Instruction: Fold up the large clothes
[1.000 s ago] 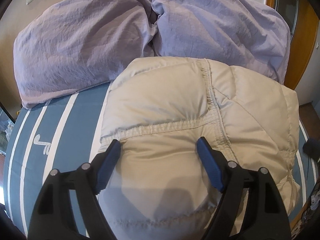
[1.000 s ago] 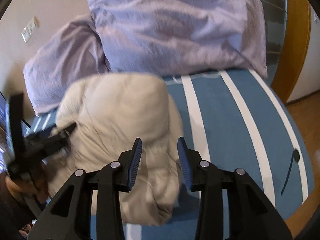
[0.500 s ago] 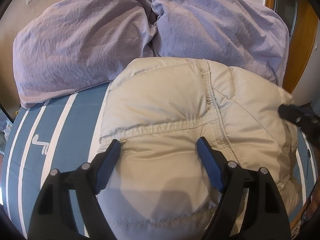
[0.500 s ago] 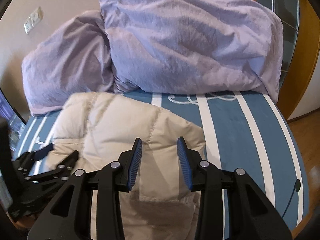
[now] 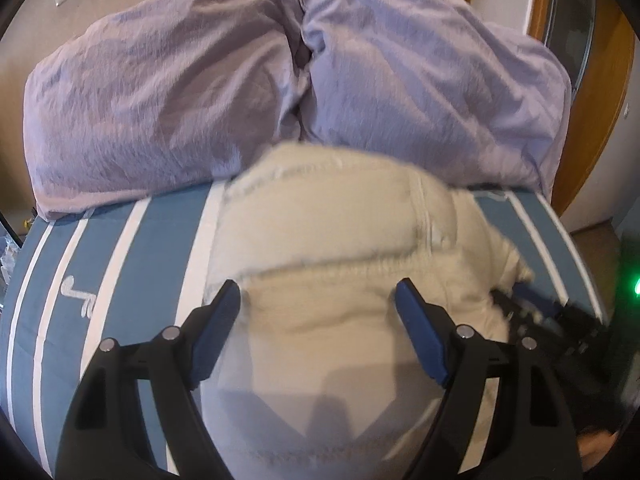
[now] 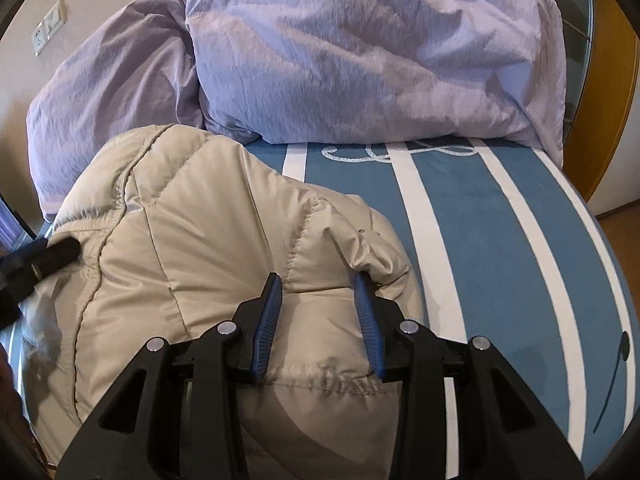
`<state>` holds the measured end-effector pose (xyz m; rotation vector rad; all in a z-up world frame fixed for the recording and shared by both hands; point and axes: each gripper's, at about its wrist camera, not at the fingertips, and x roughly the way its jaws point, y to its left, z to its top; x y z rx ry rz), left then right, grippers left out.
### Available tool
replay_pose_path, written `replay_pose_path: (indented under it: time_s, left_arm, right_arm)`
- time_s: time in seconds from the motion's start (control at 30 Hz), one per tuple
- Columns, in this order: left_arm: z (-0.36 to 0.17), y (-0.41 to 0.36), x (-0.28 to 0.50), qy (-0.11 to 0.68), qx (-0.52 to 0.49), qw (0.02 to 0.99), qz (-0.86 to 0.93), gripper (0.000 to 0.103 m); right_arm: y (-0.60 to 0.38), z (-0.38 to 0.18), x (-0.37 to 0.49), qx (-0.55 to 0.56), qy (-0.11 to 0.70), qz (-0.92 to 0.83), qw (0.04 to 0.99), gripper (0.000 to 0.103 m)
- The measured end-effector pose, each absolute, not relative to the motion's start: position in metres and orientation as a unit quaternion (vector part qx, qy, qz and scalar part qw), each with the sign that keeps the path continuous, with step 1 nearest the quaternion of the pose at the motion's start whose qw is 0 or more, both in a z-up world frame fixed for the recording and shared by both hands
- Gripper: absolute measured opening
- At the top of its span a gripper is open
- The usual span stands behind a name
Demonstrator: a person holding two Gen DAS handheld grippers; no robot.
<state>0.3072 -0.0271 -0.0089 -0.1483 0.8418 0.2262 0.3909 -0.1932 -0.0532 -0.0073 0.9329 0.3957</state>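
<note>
The right gripper [image 6: 318, 298] hovers over a cream padded jacket [image 6: 208, 240] — its blue-padded jaws parted, nothing clamped between them. The jacket lies bunched on a blue bedspread with white stripes [image 6: 500, 240], lilac pillows [image 6: 340, 52] just behind it. At the left edge, the left gripper [image 6: 36, 260] touches the jacket.

one beige padded jacket [image 6: 224, 240], two lilac pillows [image 6: 360, 52], one striped bedsheet [image 6: 500, 220], two tongs [image 6: 320, 304]

The puffy jacket [image 6: 224, 248] is beige with stitched quilting seams. The bed cover [image 6: 492, 240] is blue with white stripes and white embroidery. Both pillows [image 6: 360, 52] are lilac. Each hand-held gripper [image 6: 318, 300] is black with blue pads [image 6: 268, 320].
</note>
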Motion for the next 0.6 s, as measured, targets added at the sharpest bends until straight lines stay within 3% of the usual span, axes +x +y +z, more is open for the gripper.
replay_pose_path:
  time_s: [0.2,0.37,0.6]
  left_arm:
    - [0.009,-0.024,0.331,0.386,-0.054,0.912,0.125,0.080]
    - [-0.012,-0.026,0.342,0.405,-0.043,0.904,0.131,0.081]
    - [-0.031,-0.033,0.343,0.400,-0.020,0.906,0.136,0.089]
  right_arm:
    - [-0.194,-0.055,0.391,0.002,0.443,0.192,0.876,0.039]
    - [-0.195,-0.055,0.391,0.007,0.441,0.195,0.876,0.039]
    - [-0.196,-0.057,0.391,0.014,0.435,0.197,0.878,0.039]
